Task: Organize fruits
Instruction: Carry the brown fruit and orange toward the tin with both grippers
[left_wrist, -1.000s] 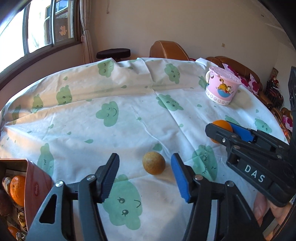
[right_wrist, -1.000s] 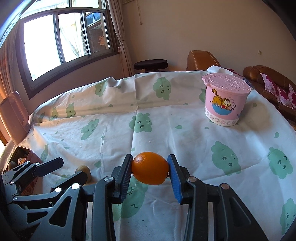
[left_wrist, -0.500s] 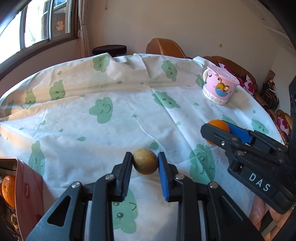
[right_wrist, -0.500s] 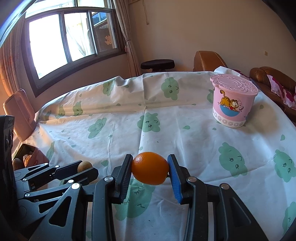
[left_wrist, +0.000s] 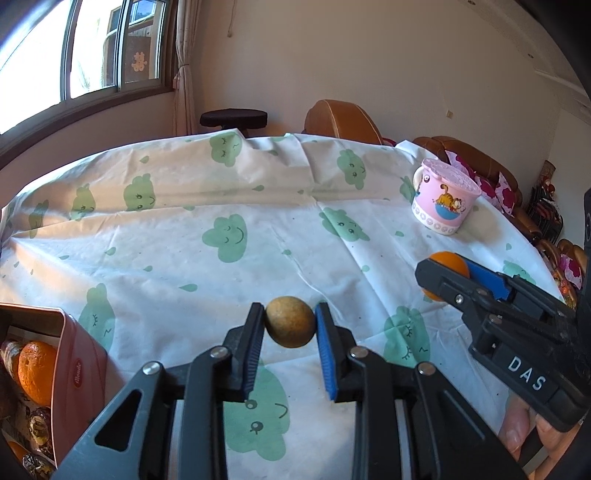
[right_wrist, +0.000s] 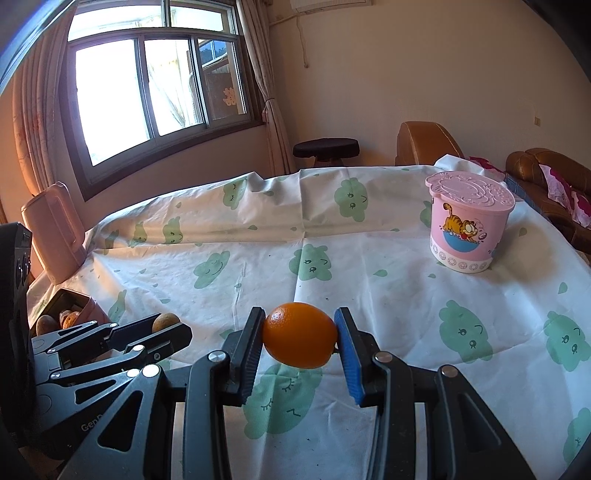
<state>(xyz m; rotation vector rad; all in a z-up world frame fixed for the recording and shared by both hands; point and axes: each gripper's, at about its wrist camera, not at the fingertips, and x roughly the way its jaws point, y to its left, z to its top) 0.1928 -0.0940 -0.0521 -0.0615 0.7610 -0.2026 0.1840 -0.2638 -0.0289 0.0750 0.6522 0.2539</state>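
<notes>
Left wrist view: left claw (left_wrist: 290, 326) pinches a round, matte brown fruit (left_wrist: 290, 321)

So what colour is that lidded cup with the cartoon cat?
Pink, with an orange cat and a blue bowl on the lidded cup; right wrist view shows it best.

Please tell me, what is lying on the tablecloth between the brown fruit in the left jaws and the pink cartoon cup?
Nothing: in the left wrist view only bare tablecloth stretches from brown fruit to pink cup.

pink tin (left_wrist: 79, 365) cut off at left edge.
</notes>
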